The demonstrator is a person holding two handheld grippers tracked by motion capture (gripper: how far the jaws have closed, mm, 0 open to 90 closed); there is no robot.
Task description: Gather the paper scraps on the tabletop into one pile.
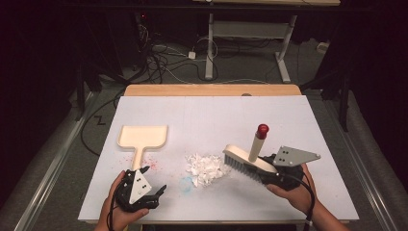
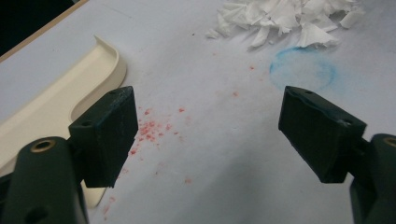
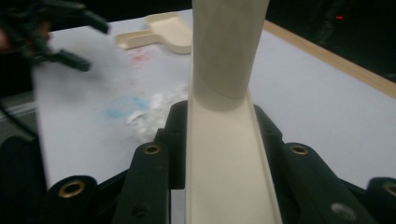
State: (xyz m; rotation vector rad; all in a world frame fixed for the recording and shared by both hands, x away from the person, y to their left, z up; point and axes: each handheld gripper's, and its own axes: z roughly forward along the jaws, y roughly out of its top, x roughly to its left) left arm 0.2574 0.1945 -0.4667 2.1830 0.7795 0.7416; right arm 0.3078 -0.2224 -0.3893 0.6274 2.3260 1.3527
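A white sheet-covered table (image 1: pixel 211 115) fills the high view's centre. At centre-left lies a cream plastic dustpan (image 1: pixel 143 137), its handle just ahead of the left gripper (image 1: pixel 144 190), whose jaws gape empty. Right of centre, the right gripper (image 1: pixel 269 171) clamps a cream hand brush with grey bristles (image 1: pixel 243 162) beside the small heap of white paper scraps (image 1: pixel 206 168). Sweeping looks barely begun; next, the dustpan handle needs grasping.

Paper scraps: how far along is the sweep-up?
Done: the right gripper is shut on the brush, whose bristles sit at the right edge of the paper scraps. In hand: the first sweep, with the scraps in one heap on the table. Left: the left gripper stands open by the dustpan handle, not gripping it; no scraps lie in the pan.
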